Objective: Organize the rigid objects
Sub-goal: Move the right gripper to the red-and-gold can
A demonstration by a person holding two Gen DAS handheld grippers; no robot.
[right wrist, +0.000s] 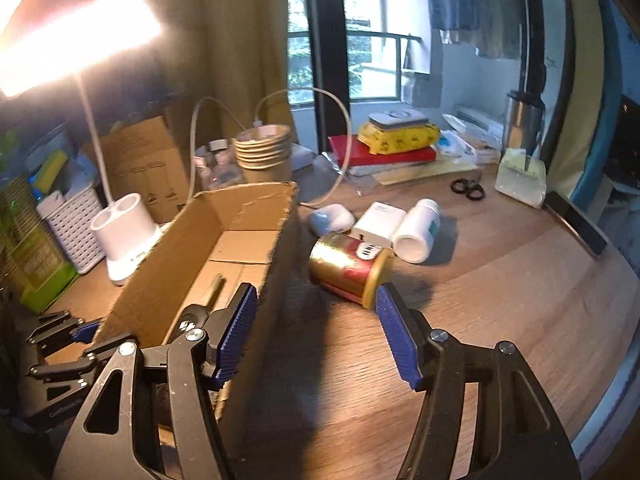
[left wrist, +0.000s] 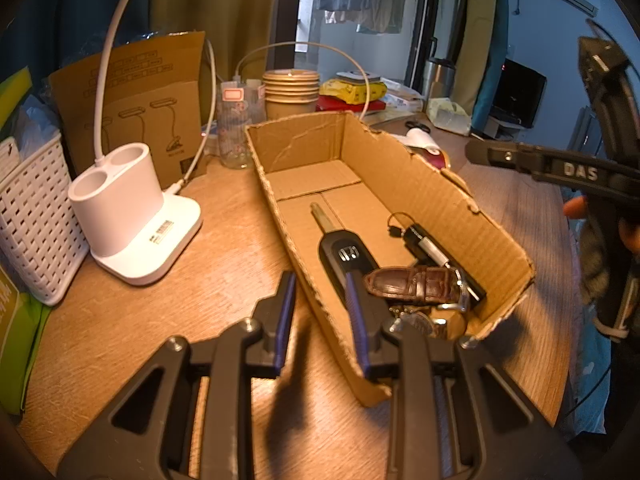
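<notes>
An open cardboard box (left wrist: 420,184) lies on the wooden table; it also shows in the right wrist view (right wrist: 176,252). Inside are a black car key (left wrist: 340,252), a brown leather watch strap (left wrist: 416,284), a small black device with a ring (left wrist: 432,252) and a metal piece (left wrist: 416,322). My left gripper (left wrist: 320,308) straddles the box's near wall, jaws a little apart, holding nothing I can see. My right gripper (right wrist: 316,320) is open and empty, just short of a gold and red can (right wrist: 348,268) lying on its side. Behind the can lie a white earbud case (right wrist: 330,220), a white charger (right wrist: 378,222) and a white pill bottle (right wrist: 418,236).
A white lamp base (left wrist: 132,216) and a white woven basket (left wrist: 36,232) stand left of the box. Paper bowls (right wrist: 262,146), small bottles (right wrist: 218,170), stacked books (right wrist: 384,152), scissors (right wrist: 468,190) and a phone (right wrist: 576,222) sit further back and right.
</notes>
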